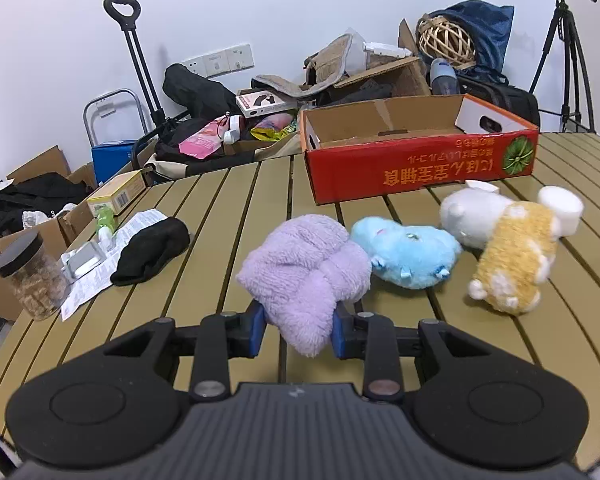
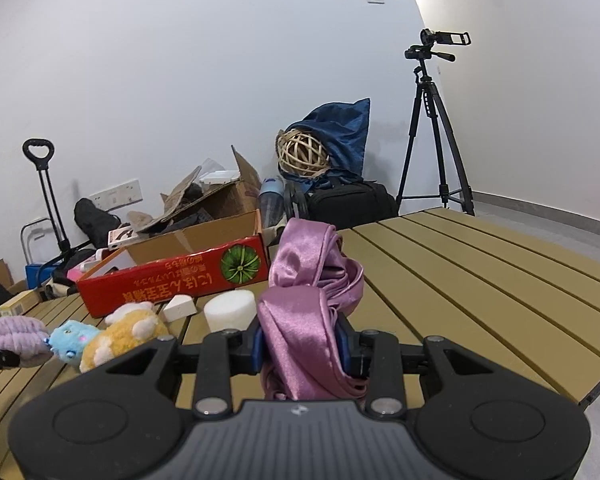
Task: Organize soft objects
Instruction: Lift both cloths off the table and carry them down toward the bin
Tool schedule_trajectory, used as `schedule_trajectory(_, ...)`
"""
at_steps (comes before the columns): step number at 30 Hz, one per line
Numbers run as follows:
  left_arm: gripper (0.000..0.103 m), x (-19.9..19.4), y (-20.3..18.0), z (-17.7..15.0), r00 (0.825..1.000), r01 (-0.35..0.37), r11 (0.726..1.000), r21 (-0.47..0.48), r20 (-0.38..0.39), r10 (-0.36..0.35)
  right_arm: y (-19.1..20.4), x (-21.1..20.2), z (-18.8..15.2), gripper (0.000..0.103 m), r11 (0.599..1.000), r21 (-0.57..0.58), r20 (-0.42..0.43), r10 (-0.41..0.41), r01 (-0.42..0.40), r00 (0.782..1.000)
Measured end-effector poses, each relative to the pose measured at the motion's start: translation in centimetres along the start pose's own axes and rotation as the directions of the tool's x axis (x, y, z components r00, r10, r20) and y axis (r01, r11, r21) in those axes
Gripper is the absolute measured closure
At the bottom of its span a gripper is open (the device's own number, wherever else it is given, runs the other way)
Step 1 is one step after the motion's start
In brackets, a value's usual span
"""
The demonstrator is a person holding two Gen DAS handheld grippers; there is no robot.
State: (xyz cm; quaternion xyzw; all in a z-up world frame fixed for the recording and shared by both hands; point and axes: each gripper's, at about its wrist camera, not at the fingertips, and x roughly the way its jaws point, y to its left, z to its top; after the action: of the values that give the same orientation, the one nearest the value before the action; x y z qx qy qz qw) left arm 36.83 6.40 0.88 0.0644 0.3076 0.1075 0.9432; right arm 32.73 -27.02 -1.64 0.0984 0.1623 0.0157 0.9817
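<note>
My left gripper (image 1: 299, 330) is shut on a fluffy lilac plush cloth (image 1: 306, 270), pinched between its blue pads just above the slatted table (image 1: 228, 208). Right of it lie a blue plush toy (image 1: 406, 256), a yellow-and-white plush toy (image 1: 512, 264), a white plush (image 1: 470, 212) and a white foam cylinder (image 1: 562, 208). A red open cardboard box (image 1: 420, 160) stands behind them. My right gripper (image 2: 300, 346) is shut on a shiny pink satin cloth (image 2: 300, 300), bunched upward. In the right wrist view the lilac cloth (image 2: 14, 336), blue plush (image 2: 70, 340), yellow plush (image 2: 124, 336) and red box (image 2: 172, 280) are at left.
On the table's left lie a black sock-like cloth (image 1: 152, 254), a paper leaflet (image 1: 96, 280), a clear jar with black lid (image 1: 30, 280) and a small yellow box (image 1: 118, 196). Cluttered boxes, bags and a trolley handle (image 1: 138, 60) stand behind. A tripod (image 2: 434, 128) stands at right.
</note>
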Motion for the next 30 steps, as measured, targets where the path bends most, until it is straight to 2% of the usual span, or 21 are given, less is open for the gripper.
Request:
schedule_trajectory(8,0.071,-4.0,0.4,-1.2,1.0,0.009,0.999,-0.036,0.018,-0.009,-0.3,-1.3,-1.1,0.071,0.999,-0.021,-0.022,0.029,-0.03,0.999)
schedule_trajectory(16,0.071,-8.4,0.4,-3.8,0.999,0.04,0.998,-0.046,0.015,-0.04,0.2,-4.0,-2.9,0.071,0.996,-0.039,-0.038,0.072,-0.074,0.997)
schedule_trajectory(23,0.071,-12.0,0.0,-6.8,0.996,0.089,0.995,-0.044,0.017,-0.089,1.2,-7.2,-3.8,0.071,0.99,-0.076,-0.013,0.12,-0.12,0.993)
schedule_trajectory(30,0.071,-14.3,-0.5,-9.1,0.99,0.144,0.989,-0.042,0.014,-0.143,2.1,-9.7,-5.1,0.071,0.981,-0.111,-0.023,0.156,-0.157,0.988)
